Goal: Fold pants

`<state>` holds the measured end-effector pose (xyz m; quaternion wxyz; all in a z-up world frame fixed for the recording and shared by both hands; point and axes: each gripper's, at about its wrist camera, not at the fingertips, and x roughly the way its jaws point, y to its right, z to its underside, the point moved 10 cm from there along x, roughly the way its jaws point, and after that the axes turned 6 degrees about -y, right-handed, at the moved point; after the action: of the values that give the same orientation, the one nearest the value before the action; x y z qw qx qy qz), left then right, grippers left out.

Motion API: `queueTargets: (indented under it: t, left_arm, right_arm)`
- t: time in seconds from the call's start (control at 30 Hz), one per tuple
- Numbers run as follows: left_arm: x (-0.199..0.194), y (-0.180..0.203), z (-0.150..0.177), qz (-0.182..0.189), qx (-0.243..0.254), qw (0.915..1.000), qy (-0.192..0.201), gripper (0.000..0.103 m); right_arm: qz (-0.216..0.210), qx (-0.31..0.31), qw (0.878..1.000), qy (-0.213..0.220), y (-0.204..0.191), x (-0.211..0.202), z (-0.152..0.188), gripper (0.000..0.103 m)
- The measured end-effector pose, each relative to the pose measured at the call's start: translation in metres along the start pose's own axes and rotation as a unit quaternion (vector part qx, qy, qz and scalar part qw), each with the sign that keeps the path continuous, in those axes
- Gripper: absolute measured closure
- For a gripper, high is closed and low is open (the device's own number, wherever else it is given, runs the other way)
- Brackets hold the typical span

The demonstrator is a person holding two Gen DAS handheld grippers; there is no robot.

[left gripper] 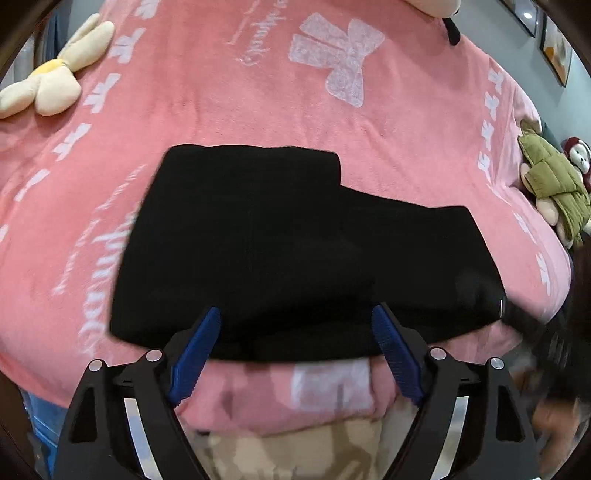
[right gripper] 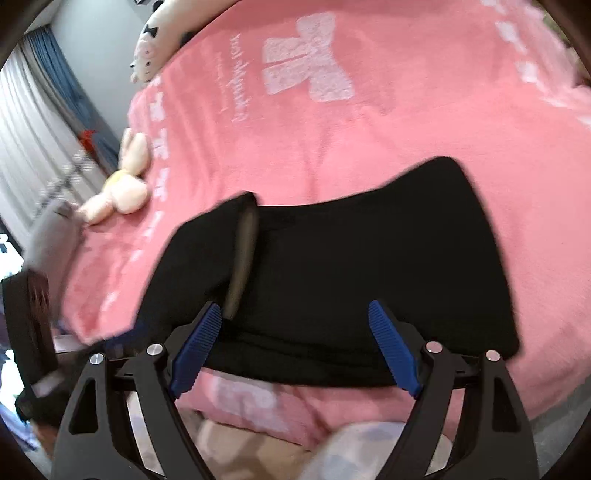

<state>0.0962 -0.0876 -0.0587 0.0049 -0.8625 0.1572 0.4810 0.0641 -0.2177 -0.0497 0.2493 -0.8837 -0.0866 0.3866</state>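
Black pants [left gripper: 280, 251] lie folded in layers on the pink blanket [left gripper: 229, 103], near its front edge. My left gripper [left gripper: 295, 332] is open and empty, its blue pads [left gripper: 195, 354] hovering over the pants' near edge. In the right wrist view the pants [right gripper: 351, 280] show a raised fold with a pale strip at their left end. My right gripper [right gripper: 295, 332] is open and empty over the near edge of the pants, blue pads [right gripper: 391, 347] spread wide.
A cream plush rabbit [left gripper: 48, 77] lies at the blanket's far left, also in the right wrist view [right gripper: 122, 188]. A plush in an olive jacket [left gripper: 554, 184] sits at the right edge. A pillow [right gripper: 162, 33] lies at the back. Curtains [right gripper: 40, 122] hang left.
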Motion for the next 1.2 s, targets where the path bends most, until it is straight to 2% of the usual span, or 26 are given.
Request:
queueTargets:
  t: [0.1, 0.23, 0.37, 0.47, 0.5, 0.53, 0.57, 0.6, 0.7, 0.83, 0.93, 1.0, 1.03, 1.07, 1.13, 1.2]
  left_arm:
    - [-0.012, -0.026, 0.008, -0.037, -0.013, 0.9992, -0.002, 0.020]
    - [-0.024, -0.052, 0.014, -0.049, -0.034, 0.9982, -0.004, 0.020]
    - [-0.026, -0.070, 0.015, -0.064, -0.044, 0.9970, -0.007, 0.020]
    - [-0.025, -0.078, 0.016, -0.076, -0.039, 0.9964, -0.006, 0.020]
    - [-0.024, -0.078, 0.018, -0.078, -0.039, 0.9962, -0.008, 0.020]
    - [-0.022, -0.081, 0.019, -0.079, -0.042, 0.9958, -0.016, 0.020]
    - [-0.022, -0.083, 0.023, -0.079, -0.046, 0.9955, -0.023, 0.020]
    - [-0.021, -0.084, 0.023, -0.079, -0.048, 0.9954, -0.027, 0.020]
    - [-0.021, -0.089, 0.024, -0.085, -0.051, 0.9945, -0.033, 0.020]
    - [-0.022, -0.094, 0.025, -0.103, -0.053, 0.9926, -0.036, 0.020]
    - [-0.021, -0.095, 0.026, -0.102, -0.054, 0.9925, -0.040, 0.020]
    - [-0.020, -0.094, 0.027, -0.103, -0.053, 0.9924, -0.041, 0.020]
    - [-0.018, -0.092, 0.028, -0.102, -0.053, 0.9925, -0.043, 0.020]
    - [-0.016, -0.091, 0.028, -0.101, -0.052, 0.9925, -0.045, 0.020]
    - [-0.009, -0.086, 0.030, -0.099, -0.048, 0.9926, -0.052, 0.020]
    - [-0.004, -0.082, 0.031, -0.098, -0.044, 0.9926, -0.058, 0.020]
  right_arm:
    - [-0.044, -0.010, 0.998, -0.032, -0.022, 0.027, -0.009, 0.021]
    - [-0.097, 0.010, 0.992, -0.081, -0.046, 0.080, -0.004, 0.022]
    - [-0.106, 0.009, 0.991, -0.081, -0.062, 0.104, -0.001, 0.037]
    - [-0.094, 0.004, 0.992, -0.082, -0.072, 0.116, -0.001, 0.039]
    - [-0.090, 0.002, 0.993, -0.080, -0.073, 0.117, -0.003, 0.049]
    - [-0.094, 0.005, 0.992, -0.082, -0.075, 0.118, -0.004, 0.068]
    - [-0.121, 0.017, 0.989, -0.085, -0.082, 0.117, -0.005, 0.069]
    - [-0.129, 0.023, 0.988, -0.084, -0.084, 0.116, -0.008, 0.081]
    - [-0.165, 0.018, 0.984, -0.069, -0.111, 0.095, -0.025, 0.085]
    - [-0.171, -0.031, 0.985, -0.012, -0.143, 0.039, -0.063, 0.085]
    - [-0.141, -0.061, 0.988, 0.032, -0.139, -0.006, -0.083, 0.085]
    - [-0.096, -0.070, 0.992, 0.050, -0.116, -0.022, -0.085, 0.085]
    - [-0.060, -0.067, 0.994, 0.053, -0.093, -0.027, -0.082, 0.085]
    - [-0.022, -0.058, 0.997, 0.050, -0.066, -0.026, -0.074, 0.085]
    - [0.025, -0.028, 0.999, 0.029, -0.018, -0.017, -0.055, 0.085]
    - [0.047, 0.013, 0.999, -0.009, 0.025, 0.004, -0.029, 0.085]
